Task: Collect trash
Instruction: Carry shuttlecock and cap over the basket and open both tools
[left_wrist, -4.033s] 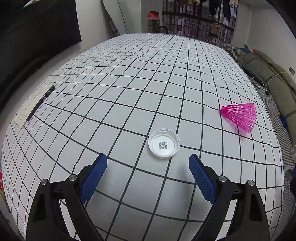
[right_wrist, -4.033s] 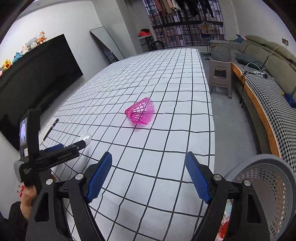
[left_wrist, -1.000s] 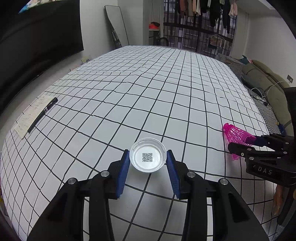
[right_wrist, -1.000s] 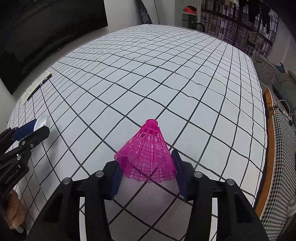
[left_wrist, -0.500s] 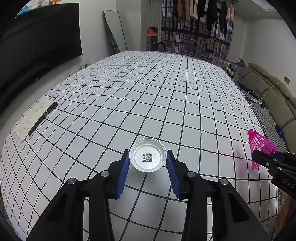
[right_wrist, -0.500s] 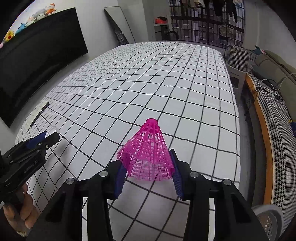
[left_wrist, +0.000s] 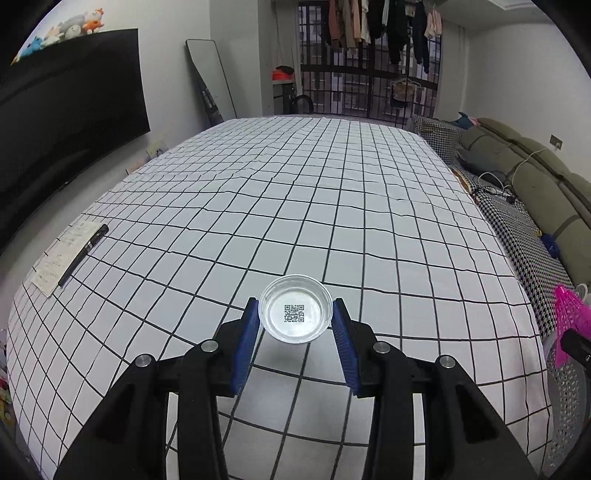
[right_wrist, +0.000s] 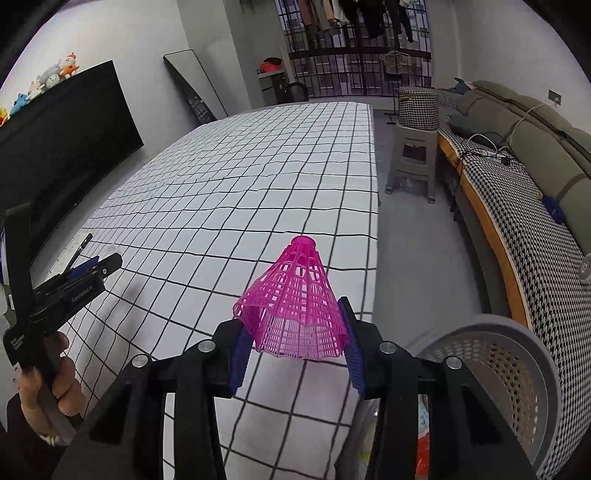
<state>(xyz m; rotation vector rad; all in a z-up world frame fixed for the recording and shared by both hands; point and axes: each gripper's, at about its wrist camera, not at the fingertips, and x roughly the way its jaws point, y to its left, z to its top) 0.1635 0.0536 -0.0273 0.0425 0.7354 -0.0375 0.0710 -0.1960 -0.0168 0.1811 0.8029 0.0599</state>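
My left gripper (left_wrist: 295, 317) is shut on a round clear plastic lid (left_wrist: 294, 314) with a QR code on it, held a little above the checked tablecloth (left_wrist: 295, 206). In the right wrist view my right gripper (right_wrist: 295, 332) is shut on a pink plastic shuttlecock (right_wrist: 295, 306), its blue pads pressed on the skirt and the nose pointing away. The shuttlecock hangs near the table's right edge, just left of a grey perforated waste basket (right_wrist: 509, 373) on the floor. The shuttlecock (left_wrist: 570, 317) also shows at the right edge of the left wrist view. The left gripper (right_wrist: 99, 267) and the hand holding it appear at the left.
A black pen (left_wrist: 83, 255) lies on a slip of paper (left_wrist: 61, 254) at the table's left edge. A grey stool (right_wrist: 413, 162) stands beyond the table on the right, beside a long sofa (right_wrist: 517, 177) with a houndstooth cover. A dark screen (left_wrist: 66, 125) fills the left wall.
The right gripper has carried the shuttlecock up and to the right, from over the table to its edge beside the basket. The left gripper has lifted the lid slightly off the cloth.
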